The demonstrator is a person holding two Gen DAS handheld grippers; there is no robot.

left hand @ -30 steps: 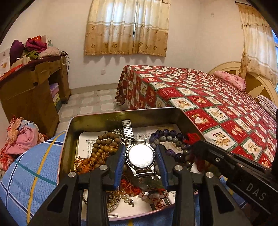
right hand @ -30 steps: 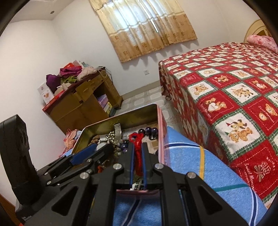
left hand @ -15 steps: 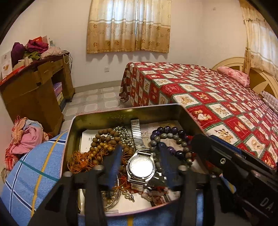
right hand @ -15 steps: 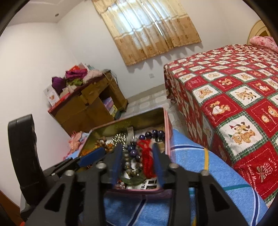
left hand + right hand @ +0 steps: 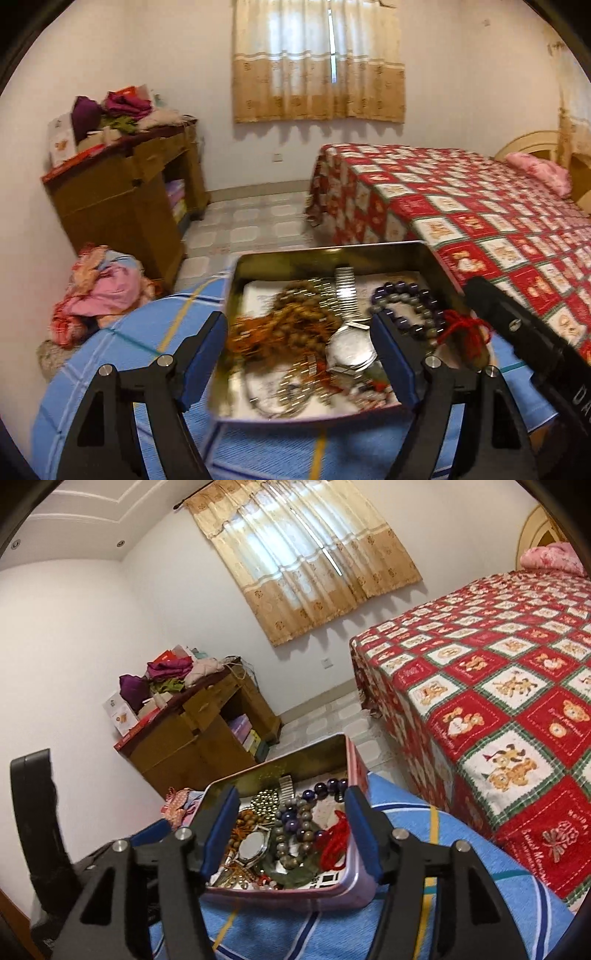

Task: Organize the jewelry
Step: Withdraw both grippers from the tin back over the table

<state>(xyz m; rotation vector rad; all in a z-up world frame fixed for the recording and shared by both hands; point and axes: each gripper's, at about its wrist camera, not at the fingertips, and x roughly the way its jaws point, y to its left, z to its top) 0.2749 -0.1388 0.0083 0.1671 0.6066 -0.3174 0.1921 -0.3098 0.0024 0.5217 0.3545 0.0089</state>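
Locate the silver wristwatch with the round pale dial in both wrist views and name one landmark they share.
Left wrist view: the silver wristwatch lies in the open metal tin, low and right of centre, beside the right-hand blue pad.
Right wrist view: the wristwatch lies lower left of centre in the tin, near the left-hand blue pad.
Shared landmark: the purple bead bracelet, just right of the watch.

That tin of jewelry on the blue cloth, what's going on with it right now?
A person with a handheld gripper in each hand is sorting jewelry in an open metal tin on a blue checked cloth. Both the left gripper and right gripper hang open above the tin, holding nothing. Inside lie a silver wristwatch, a purple and grey bead bracelet, a red cord and brown wooden beads, all lying tangled together.
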